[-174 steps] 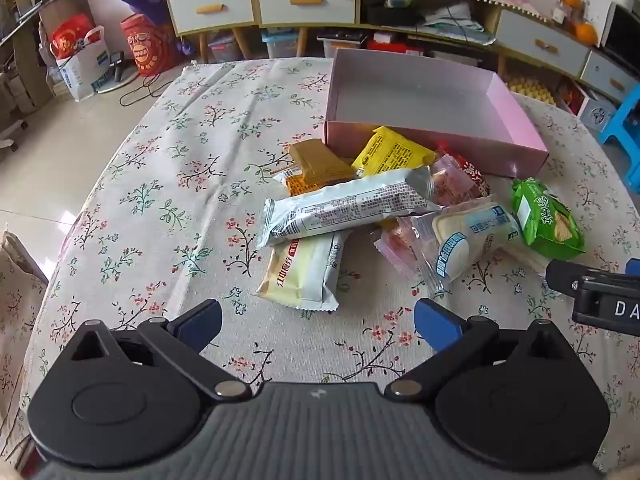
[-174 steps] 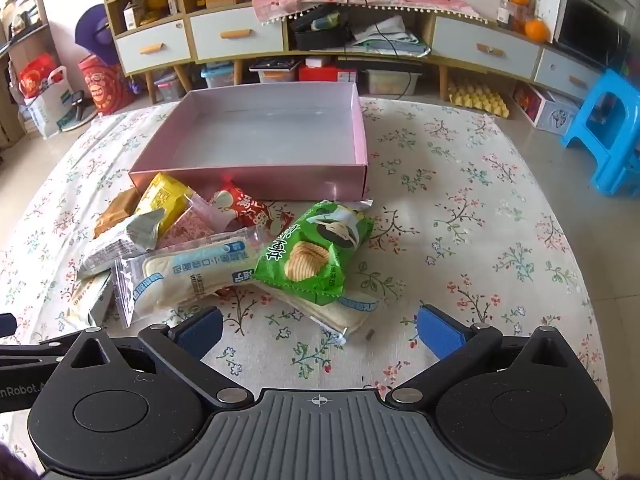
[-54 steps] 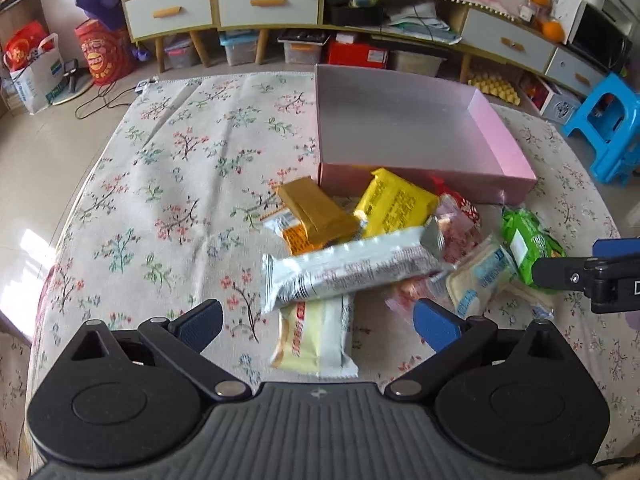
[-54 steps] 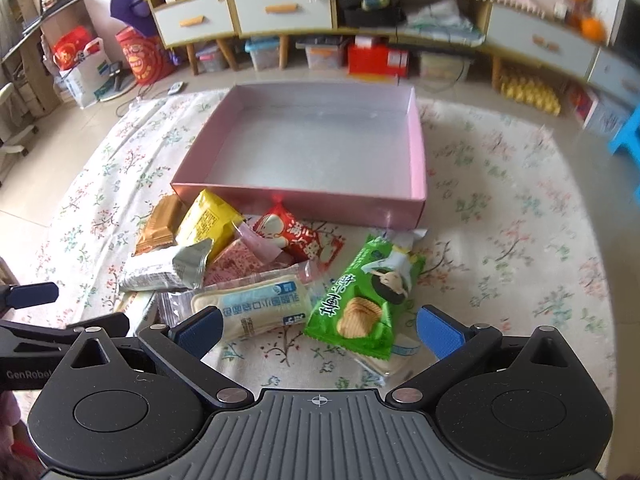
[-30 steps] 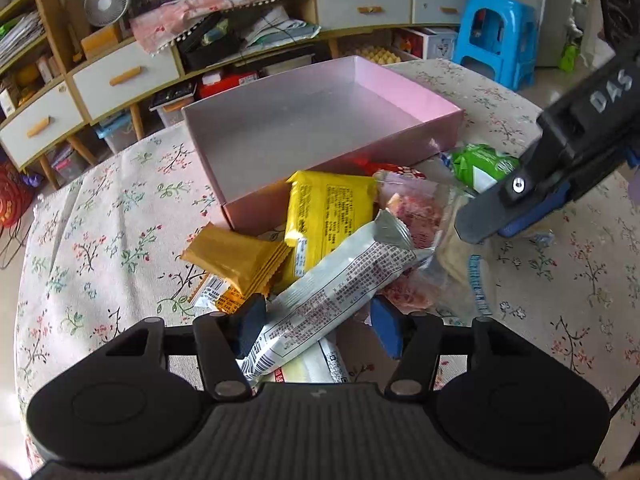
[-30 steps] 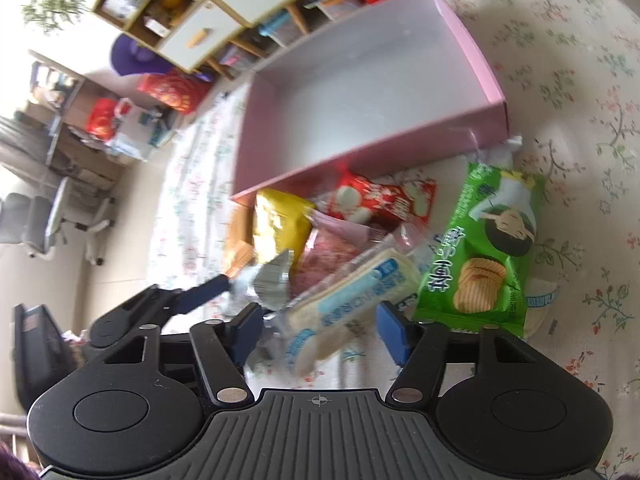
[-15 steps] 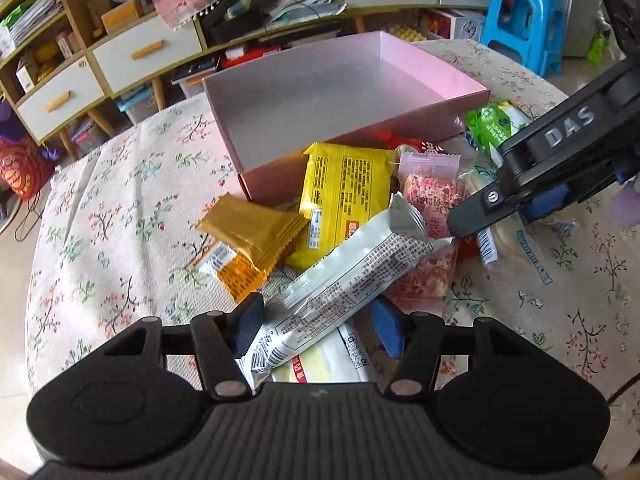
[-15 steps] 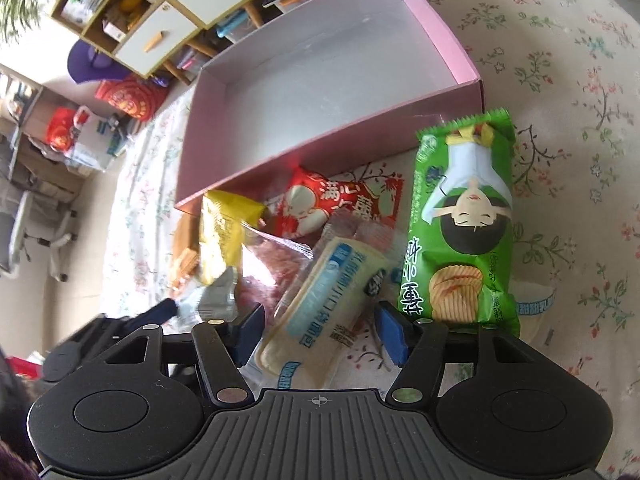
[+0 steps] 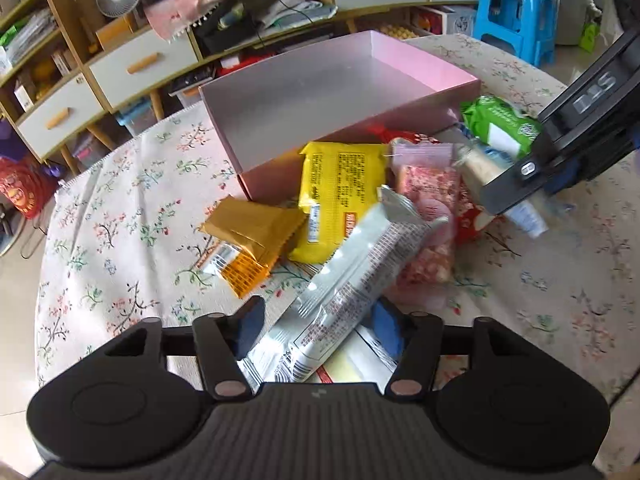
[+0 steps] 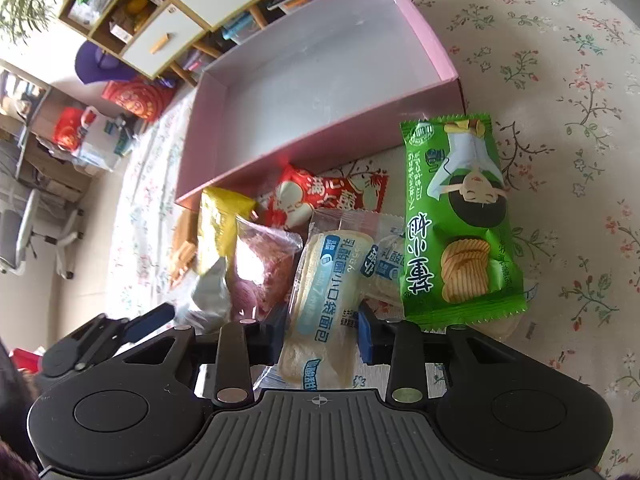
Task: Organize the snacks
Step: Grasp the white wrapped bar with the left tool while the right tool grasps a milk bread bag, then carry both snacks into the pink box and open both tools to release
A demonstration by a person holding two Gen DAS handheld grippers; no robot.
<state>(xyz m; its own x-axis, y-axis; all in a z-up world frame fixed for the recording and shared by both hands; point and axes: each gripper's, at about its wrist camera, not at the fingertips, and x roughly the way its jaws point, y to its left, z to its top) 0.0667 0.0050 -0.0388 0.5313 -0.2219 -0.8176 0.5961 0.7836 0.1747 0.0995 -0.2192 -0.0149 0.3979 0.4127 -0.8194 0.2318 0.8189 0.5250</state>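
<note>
In the left wrist view, the left gripper [image 9: 316, 330] sat at the bottom centre of the frame with its jaws part open around the near end of the long silver snack pack [image 9: 344, 292], which ran diagonally up toward the middle; since half a second before they had opened a little, and whether the pads pressed the wrapper could not be told. The pink box [image 9: 320, 92] stood empty in the upper middle, with the yellow packet [image 9: 340, 196] and the brown packet [image 9: 252, 228] leaning just below it. In the right wrist view, the right gripper [image 10: 322, 334] had its jaws just closed in, far narrower than half a second before, and they pinched the white bread pack [image 10: 324, 300] at lower centre. The green chip bag [image 10: 460, 224] lay just right of it, the red packet [image 10: 320, 196] above, near the box wall. Judging by this, the first pick for the box was secured, nothing yet being inside it
</note>
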